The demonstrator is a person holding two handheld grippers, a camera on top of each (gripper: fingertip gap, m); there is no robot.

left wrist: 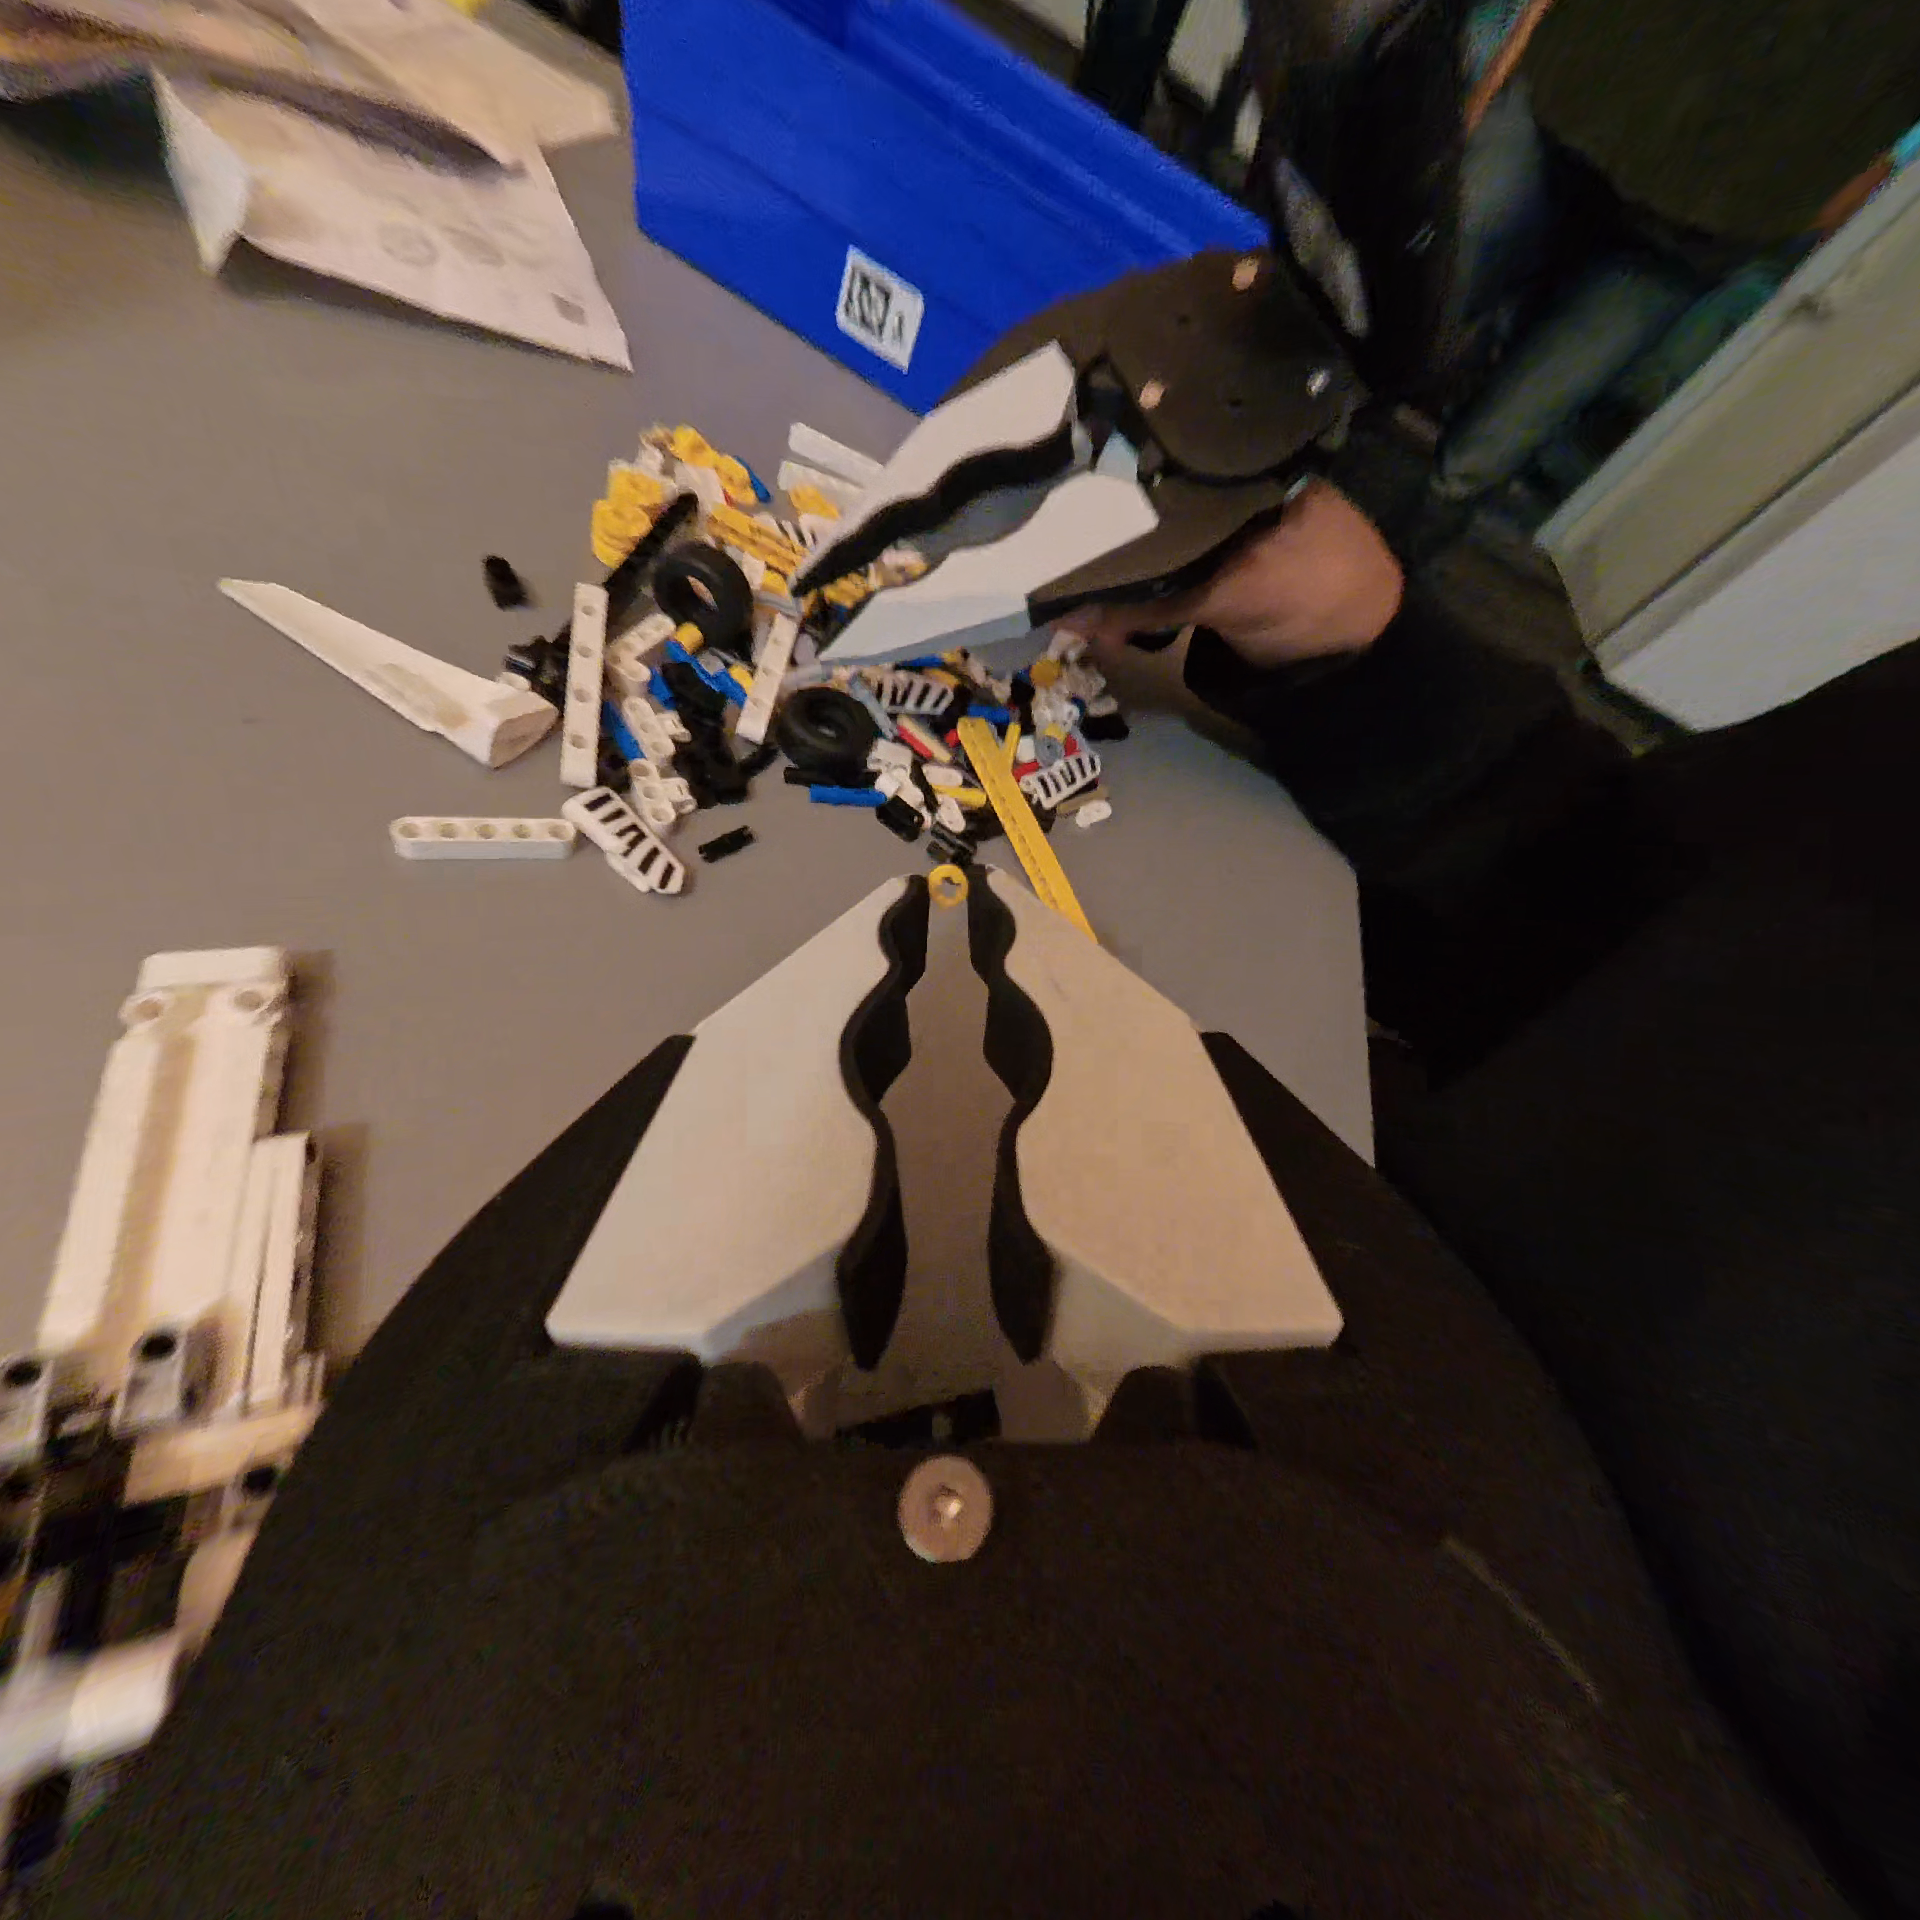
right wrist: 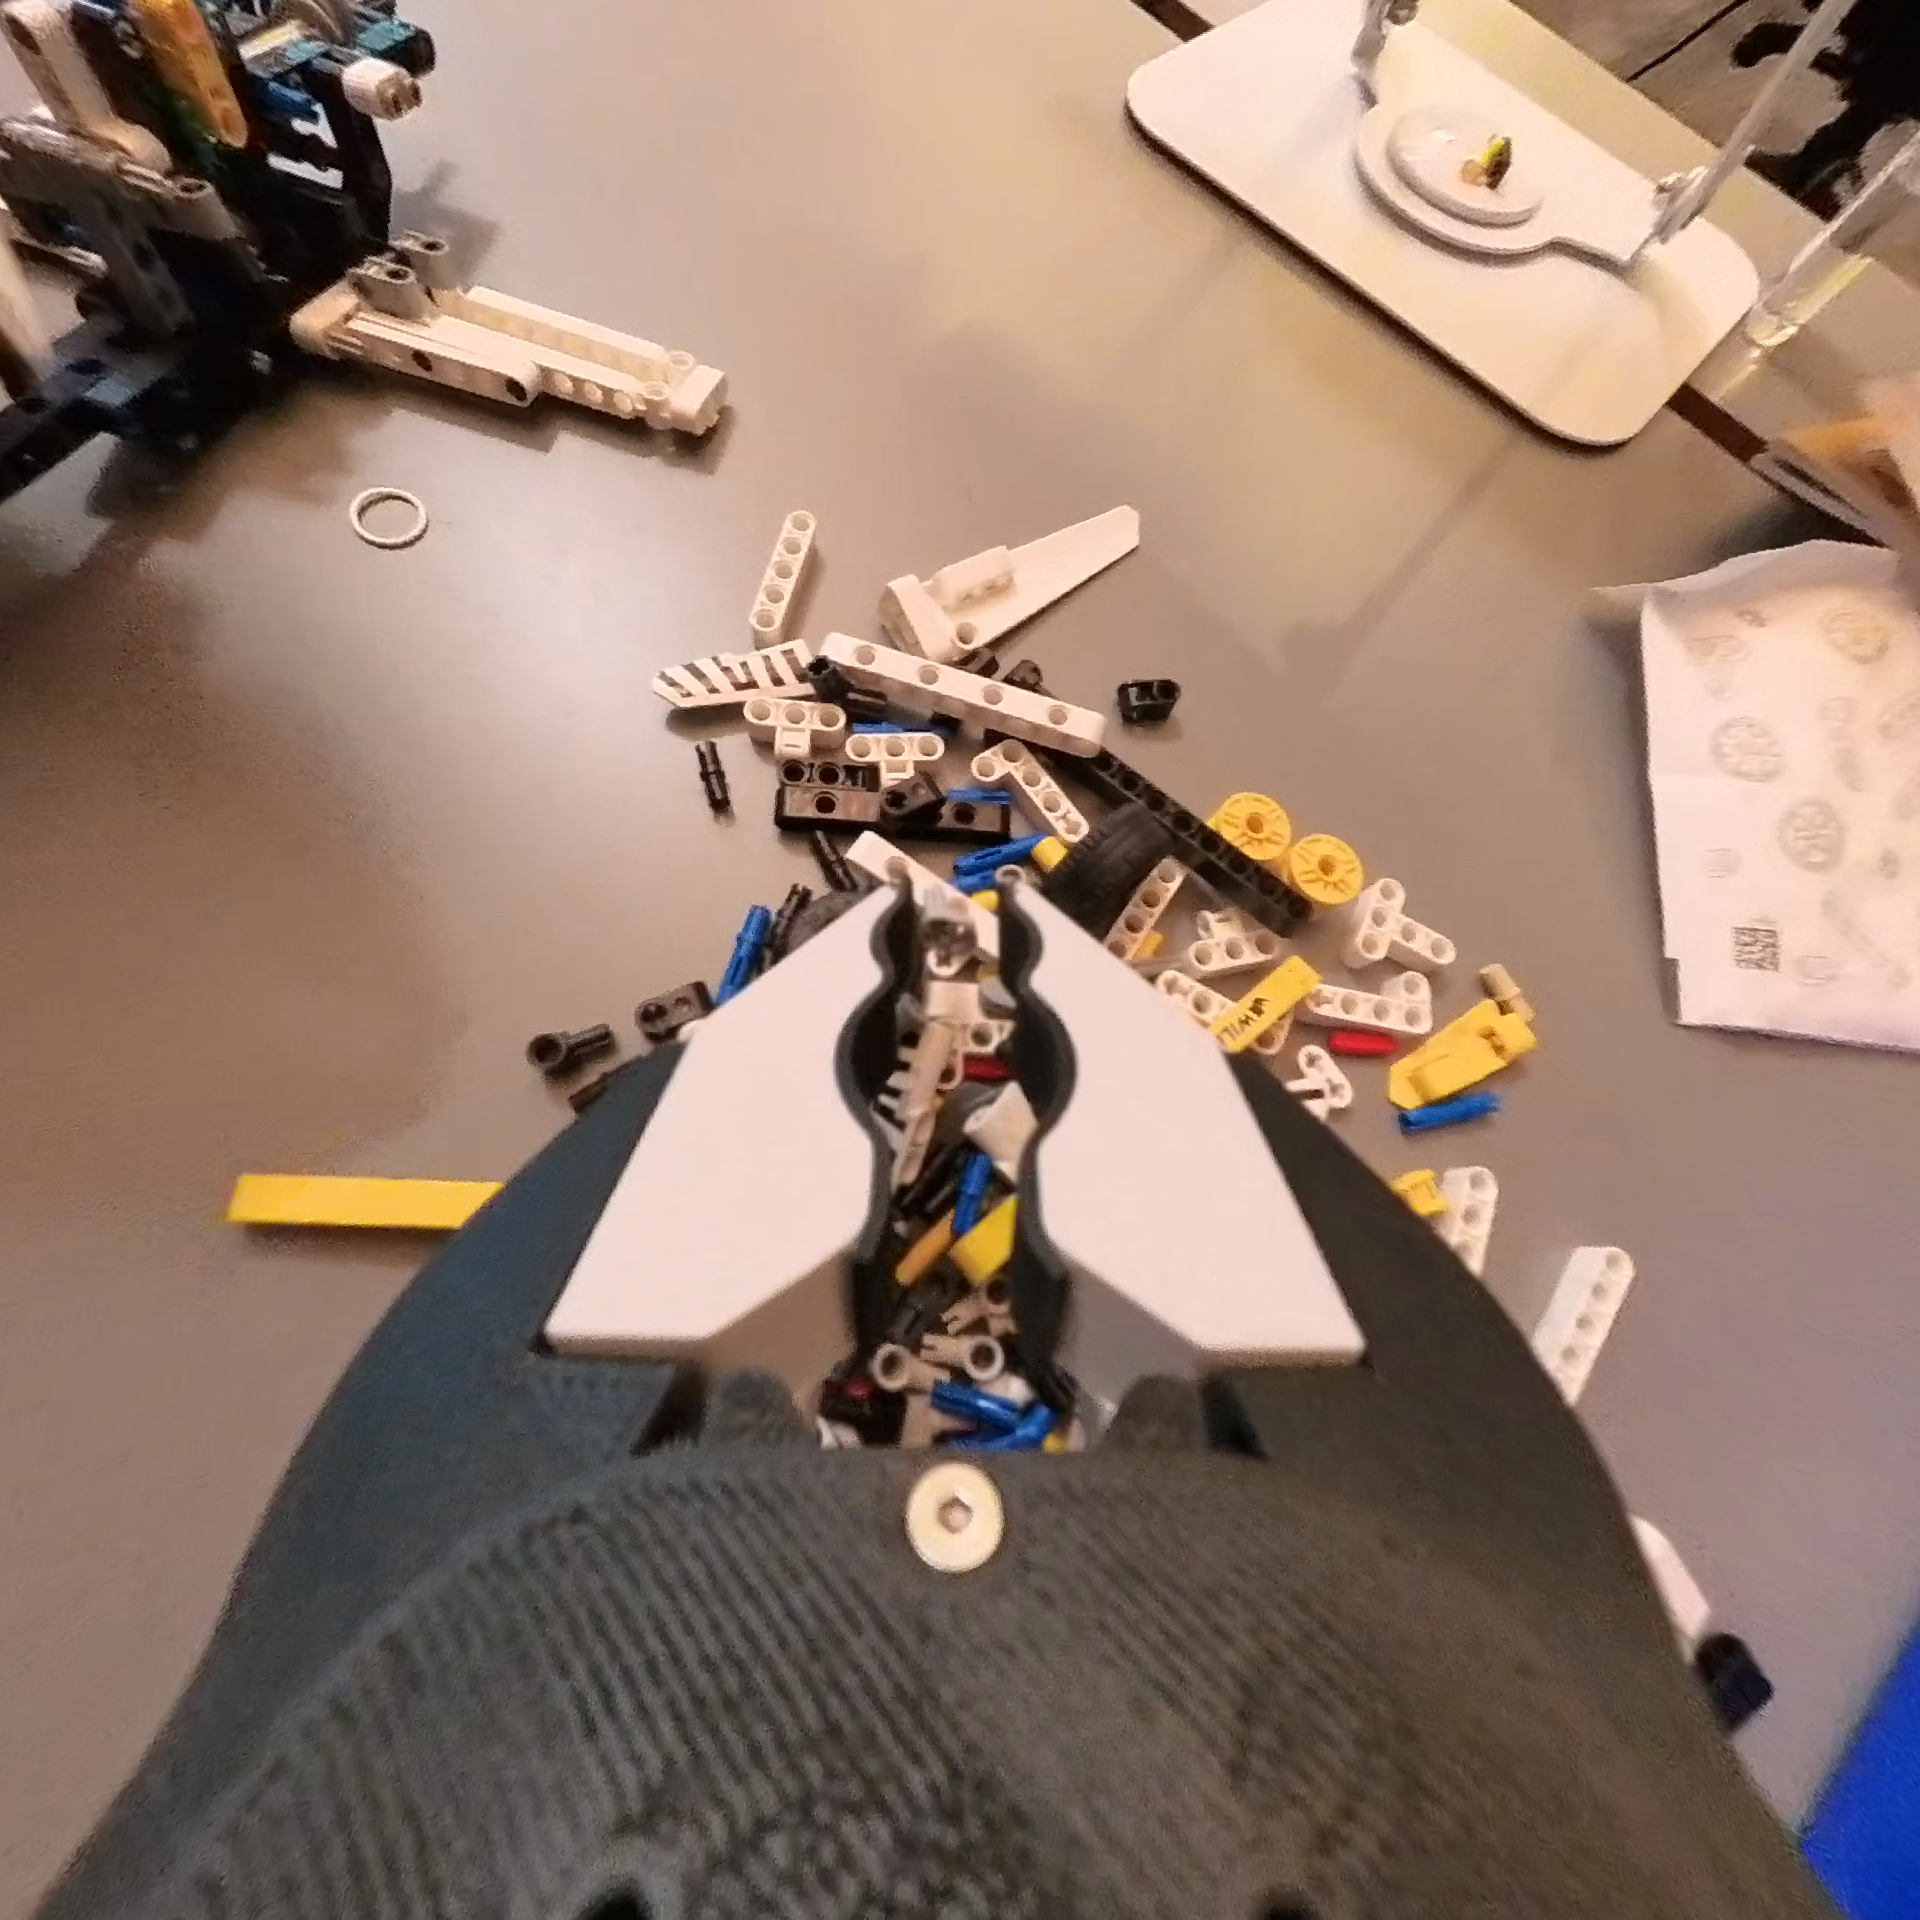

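My left gripper is shut on a small yellow ring-shaped bush and pinches it at the very fingertips, just above the grey table. It is at the near edge of a pile of loose building pieces. My right gripper hangs low over the same pile, its jaws a little apart. A small light-grey piece lies between its tips, with a gap to the right pad. The right gripper also shows in the left wrist view, held by a hand.
A long yellow beam lies beside my left fingers. A part-built white model stands at the left and also shows in the right wrist view. A blue bin, paper sheets and a white base plate border the pile. The table edge is close on the right. Tip to tip, the grippers are about 15 cm apart.
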